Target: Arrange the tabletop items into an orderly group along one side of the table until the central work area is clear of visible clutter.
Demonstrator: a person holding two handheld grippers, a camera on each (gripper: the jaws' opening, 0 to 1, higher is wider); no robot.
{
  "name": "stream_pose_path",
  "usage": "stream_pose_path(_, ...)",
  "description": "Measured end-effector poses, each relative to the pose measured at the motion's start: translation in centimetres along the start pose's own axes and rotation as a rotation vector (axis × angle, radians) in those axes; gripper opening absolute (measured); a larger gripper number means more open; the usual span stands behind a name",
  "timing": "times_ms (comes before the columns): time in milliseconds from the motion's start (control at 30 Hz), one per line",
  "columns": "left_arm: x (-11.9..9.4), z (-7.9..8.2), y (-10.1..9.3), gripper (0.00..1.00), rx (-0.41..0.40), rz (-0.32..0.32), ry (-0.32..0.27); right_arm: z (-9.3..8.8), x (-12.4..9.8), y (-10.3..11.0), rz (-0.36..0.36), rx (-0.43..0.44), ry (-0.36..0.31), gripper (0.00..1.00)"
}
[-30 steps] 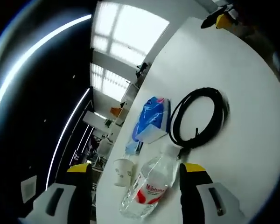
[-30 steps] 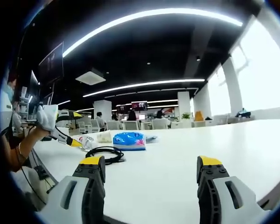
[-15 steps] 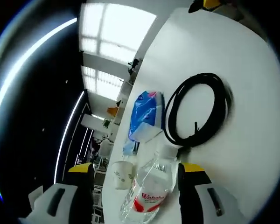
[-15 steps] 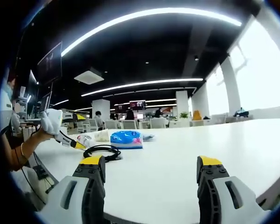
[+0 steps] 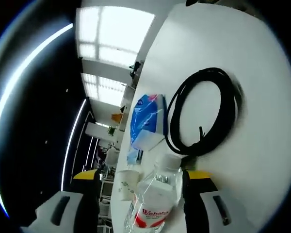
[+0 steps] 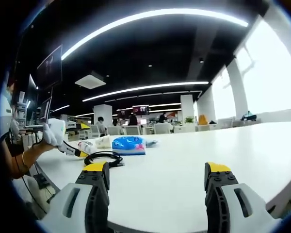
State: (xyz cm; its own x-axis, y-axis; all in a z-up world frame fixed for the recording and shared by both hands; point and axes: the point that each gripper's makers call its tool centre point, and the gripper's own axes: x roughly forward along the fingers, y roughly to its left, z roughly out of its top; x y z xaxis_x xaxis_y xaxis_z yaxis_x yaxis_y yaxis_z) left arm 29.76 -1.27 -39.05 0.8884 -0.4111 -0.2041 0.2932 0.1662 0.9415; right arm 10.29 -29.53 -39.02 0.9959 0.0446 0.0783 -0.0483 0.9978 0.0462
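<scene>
In the left gripper view, the clear plastic water bottle with a red label and white cap [image 5: 154, 201] lies on the white bench [image 5: 262, 97], in the lower middle of the frame. It is directly in front of the left hand-held gripper [image 5: 138, 182], whose yellow-tipped jaws stand wide apart, one on each side of the bottle, and are not closed on it. The long axis of the bottle runs nearly along the line of the jaws, with the cap pointing away from the camera, toward the coiled black cable [image 5: 203, 114] in the centre right of the frame. The cap seems to touch the coil or be just beside it; I cannot tell which. A small white paper cup [image 5: 126, 179] is just left of the bottle, and a blue plastic packet [image 5: 146, 116] lies above it.

In the right gripper view, the right hand-held gripper [image 6: 157, 172] is also wide open and holds nothing. The whole group sits far at the middle left of that frame, well apart from it. I judge that the left one is much nearer to take the bottle.
</scene>
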Motion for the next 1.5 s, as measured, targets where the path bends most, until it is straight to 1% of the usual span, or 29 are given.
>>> stream_pose_path(167,0.1,0.0,0.1,0.67,0.008,0.01,-0.001,0.3,-0.2,-0.1,0.0,0.004,-0.012,0.77)
stream_pose_path(400,0.2,0.1,-0.1,0.65,0.033,-0.003,-0.001,0.4,-0.2,-0.2,-0.005,-0.017,-0.003,0.77)
stream_pose_path(600,1.0,-0.1,-0.2,0.62,0.101,-0.023,0.001,0.4,-0.1,0.0,0.001,-0.029,0.004,0.77)
stream_pose_path(733,1.3,0.2,-0.5,0.58,0.149,-0.033,-0.008,0.3,-0.1,0.1,0.001,-0.032,0.009,0.77)
stream_pose_path(800,1.4,0.4,-0.8,0.55,0.173,-0.04,-0.013,0.2,-0.1,0.2,0.005,-0.034,0.011,0.76)
stream_pose_path(900,1.5,0.6,-1.5,0.48,0.233,-0.064,-0.025,0.0,0.0,0.7,0.019,-0.047,0.017,0.75)
stream_pose_path(933,1.5,0.7,-1.8,0.45,0.251,-0.075,-0.027,-0.1,0.1,0.8,0.022,-0.05,0.02,0.75)
stream_pose_path(967,1.5,0.7,-2.3,0.42,0.276,-0.101,-0.031,-0.2,0.2,0.9,0.025,-0.052,0.022,0.75)
stream_pose_path(1100,1.5,0.6,-2.8,0.31,0.278,-0.128,-0.032,-0.3,0.3,1.2,0.037,-0.05,0.025,0.75)
stream_pose_path(1267,1.5,0.5,-3.3,0.24,0.269,-0.166,-0.037,-0.5,0.3,1.2,0.039,-0.052,0.028,0.75)
stream_pose_path(1300,1.5,0.4,-3.4,0.23,0.273,-0.178,-0.038,-0.5,0.3,1.2,0.038,-0.051,0.028,0.75)
stream_pose_path(1500,1.6,0.4,-3.5,0.23,0.264,-0.171,-0.038,-0.6,0.2,1.1,0.033,-0.048,0.029,0.75)
